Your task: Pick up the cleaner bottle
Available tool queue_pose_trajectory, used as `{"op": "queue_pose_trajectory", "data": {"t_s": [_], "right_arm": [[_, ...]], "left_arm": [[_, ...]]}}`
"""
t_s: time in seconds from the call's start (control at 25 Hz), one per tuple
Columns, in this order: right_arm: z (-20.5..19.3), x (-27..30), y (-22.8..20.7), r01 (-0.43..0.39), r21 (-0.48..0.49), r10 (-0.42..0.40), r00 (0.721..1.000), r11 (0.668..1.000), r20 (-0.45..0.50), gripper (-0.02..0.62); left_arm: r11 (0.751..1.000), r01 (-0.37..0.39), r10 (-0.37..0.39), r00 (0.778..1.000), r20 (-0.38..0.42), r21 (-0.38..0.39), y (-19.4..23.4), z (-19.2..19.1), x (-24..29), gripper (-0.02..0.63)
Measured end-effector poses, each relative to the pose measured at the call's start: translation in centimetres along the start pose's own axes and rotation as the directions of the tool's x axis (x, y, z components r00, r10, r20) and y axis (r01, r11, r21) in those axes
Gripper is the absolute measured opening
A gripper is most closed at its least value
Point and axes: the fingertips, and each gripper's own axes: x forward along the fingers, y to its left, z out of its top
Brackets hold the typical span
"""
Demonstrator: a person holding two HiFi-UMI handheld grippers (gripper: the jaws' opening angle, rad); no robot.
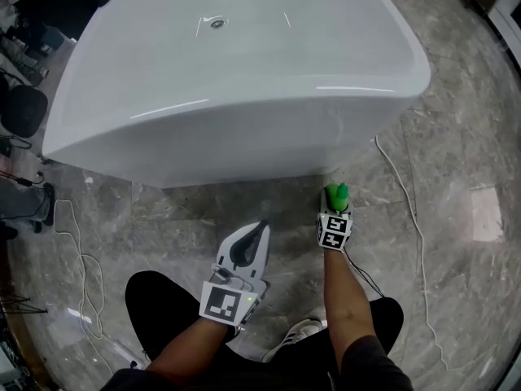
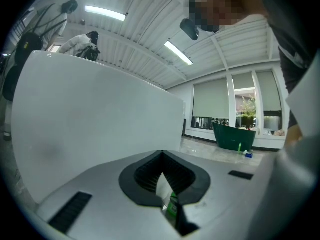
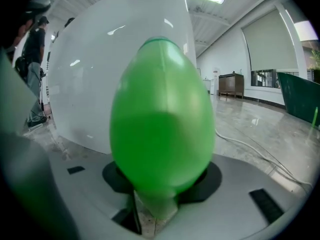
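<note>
Your right gripper [image 1: 336, 208] is clamped on the green cleaner bottle [image 1: 337, 193], just beside the bathtub [image 1: 244, 129] (low, at its outer wall). Your left gripper [image 1: 252, 236], near the bathtub, has its jaws together.

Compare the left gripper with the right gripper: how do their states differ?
The left gripper is shut and empty; the right gripper is clamped on the green cleaner bottle. The left sits nearer the person, the right closer to the white tub. Both are hand-held.
</note>
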Motion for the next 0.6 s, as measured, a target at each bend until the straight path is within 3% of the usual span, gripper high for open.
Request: {"op": "queue_pose_trajectory", "data": {"t_s": [0.44, 0.6], "right_arm": [[1.5, -2.4, -0.9, -0.034, -0.032, 0.034, 0.999, 0.999, 0.008, 0.195], [2.7, -3.4, -2.0, -0.046, -0.046, 0.045, 0.999, 0.998, -0.01, 0.195]], "left_arm": [[0.997, 0.06, -0.059, 0.997, -0.043, 0.04, -1.1, -1.3, -0.1, 0.002], [0.997, 0.073, -0.073, 0.995, -0.065, 0.001, -0.8, -0.8, -0.1, 0.002]]}}
